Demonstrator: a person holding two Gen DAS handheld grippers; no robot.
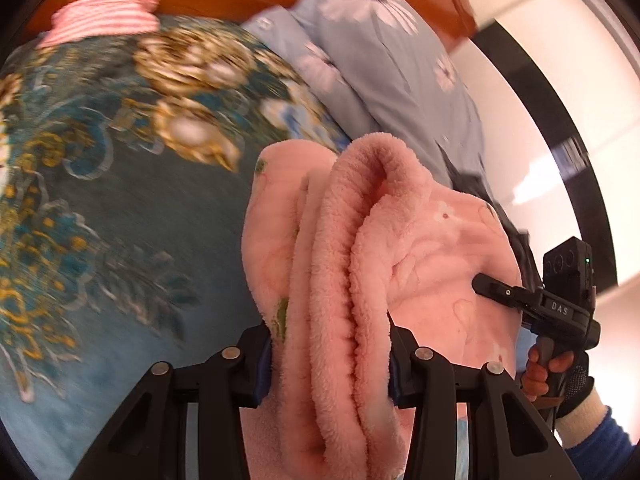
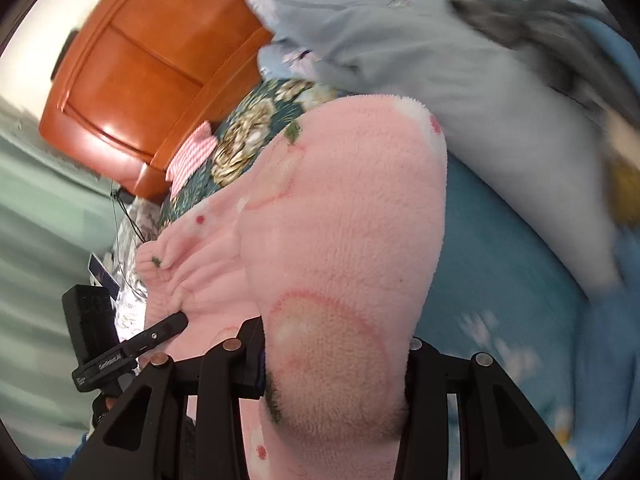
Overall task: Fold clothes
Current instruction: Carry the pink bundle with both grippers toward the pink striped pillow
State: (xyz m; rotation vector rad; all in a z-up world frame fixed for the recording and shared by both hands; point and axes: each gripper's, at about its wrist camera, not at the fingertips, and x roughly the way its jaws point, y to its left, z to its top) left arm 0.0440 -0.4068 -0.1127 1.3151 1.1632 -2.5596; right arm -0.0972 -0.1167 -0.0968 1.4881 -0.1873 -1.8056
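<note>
The pink fleece garment is held up off the bed, bunched into thick vertical folds and stretched between the two grippers. In the left wrist view its plush rolls fill the gap of the left gripper, whose jaws are clamped on the gathered fabric, blue pads pressed against both sides of it. In the right wrist view the same garment spreads wide, printed with pale peach shapes ringed in red and small green leaves, and the right gripper has its jaws clamped on the lower edge, where the fleece bulges between them. Each gripper shows in the other's view: the right gripper sits at the garment's right side, gripped by a gloved right hand in a blue sleeve, and the left gripper touches the creased left side of the fleece. Behind the garment lies a teal bedspread with gold and white flowers, blurred by motion. A light blue pillow with white flowers rests just beyond the fleece, with a dark grey cloth lying on it. A pink striped cloth sits at the bed's far edge against the orange wooden headboard. A phone lies near the bed's side, beside a thin cable.
</note>
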